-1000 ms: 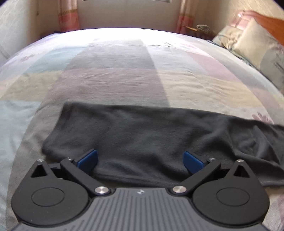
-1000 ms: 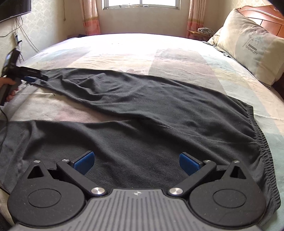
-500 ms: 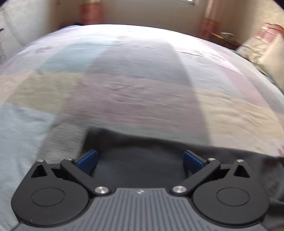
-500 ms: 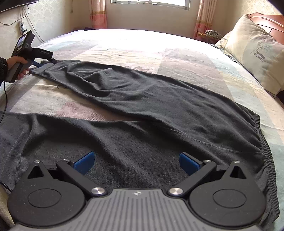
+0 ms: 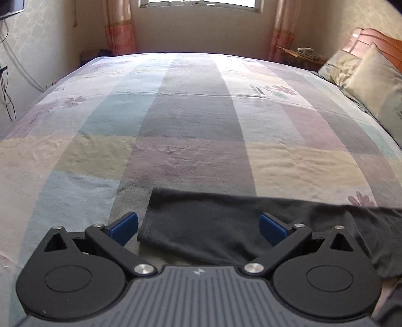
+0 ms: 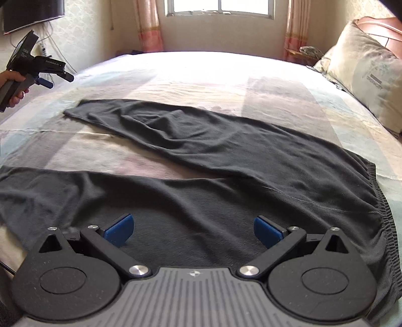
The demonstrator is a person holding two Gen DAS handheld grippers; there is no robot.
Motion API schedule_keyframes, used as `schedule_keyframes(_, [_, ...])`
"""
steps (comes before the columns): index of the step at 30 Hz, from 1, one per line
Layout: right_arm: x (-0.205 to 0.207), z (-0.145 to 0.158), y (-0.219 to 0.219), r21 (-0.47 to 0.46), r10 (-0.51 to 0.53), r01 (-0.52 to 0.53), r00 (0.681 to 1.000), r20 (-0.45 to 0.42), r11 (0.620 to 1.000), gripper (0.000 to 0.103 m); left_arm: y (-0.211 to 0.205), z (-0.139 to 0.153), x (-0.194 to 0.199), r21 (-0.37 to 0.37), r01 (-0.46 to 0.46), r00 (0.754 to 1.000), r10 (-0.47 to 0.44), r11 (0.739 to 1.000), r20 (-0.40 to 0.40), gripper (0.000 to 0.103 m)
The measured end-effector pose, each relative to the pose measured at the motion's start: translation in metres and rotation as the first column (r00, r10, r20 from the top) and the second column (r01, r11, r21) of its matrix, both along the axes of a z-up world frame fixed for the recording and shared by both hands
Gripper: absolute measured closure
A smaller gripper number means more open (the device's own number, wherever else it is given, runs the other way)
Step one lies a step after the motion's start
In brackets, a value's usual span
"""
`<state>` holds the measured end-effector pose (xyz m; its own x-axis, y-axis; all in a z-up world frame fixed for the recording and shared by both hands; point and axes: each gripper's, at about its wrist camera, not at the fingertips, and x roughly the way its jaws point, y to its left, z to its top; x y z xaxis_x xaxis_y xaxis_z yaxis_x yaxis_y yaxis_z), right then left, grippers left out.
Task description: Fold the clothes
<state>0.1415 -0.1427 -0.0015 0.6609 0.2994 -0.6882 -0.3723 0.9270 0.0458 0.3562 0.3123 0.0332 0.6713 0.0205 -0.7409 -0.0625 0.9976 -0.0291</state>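
Note:
Dark grey trousers [image 6: 226, 156] lie spread on the patchwork bed [image 6: 201, 75], waistband [image 6: 377, 201] to the right and both legs running left. My right gripper [image 6: 192, 230] is open, low over the near leg by the seat, nothing between its blue pads. In the right wrist view, a hand [image 6: 12, 85] holds my left gripper [image 6: 59, 79] in the air at the far left, above and beyond the far leg's cuff [image 6: 75, 110]. In its own view the left gripper [image 5: 198, 226] is open, with that cuff [image 5: 201, 226] lying flat below the fingers.
Pillows [image 6: 364, 83] and a wooden headboard [image 5: 377, 40] line the right side of the bed. A window [image 6: 218, 7] with pink curtains is at the back, beside a cluttered nightstand [image 6: 306, 52]. A wall screen [image 6: 32, 15] and hanging cables [image 5: 5, 75] are on the left.
The left gripper has drawn back from the far leg's end and lifted up to the left, leaving the leg flat. The right gripper has pulled back a little.

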Motion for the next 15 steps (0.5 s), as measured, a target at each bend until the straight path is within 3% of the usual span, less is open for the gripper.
schedule_keyframes(5, [-0.027, 0.013, -0.002, 0.04, 0.014, -0.015, 1.0, 0.026, 0.999, 0.0, -0.035, 0.003, -0.065, -0.002, 0.114, 0.99, -0.114, 0.993, -0.081, 0.001])
schedule_keyframes(10, [-0.049, 0.023, -0.009, 0.093, -0.002, -0.001, 1.0, 0.031, 0.996, 0.0, -0.057, -0.028, -0.134, -0.048, 0.132, 0.979, -0.138, 0.99, -0.151, 0.001])
schedule_keyframes(15, [-0.067, 0.027, -0.01, 0.09, -0.012, 0.008, 0.999, 0.042, 0.996, 0.0, -0.085, -0.059, -0.203, 0.056, 0.133, 0.986, -0.127, 0.989, -0.109, 0.001])
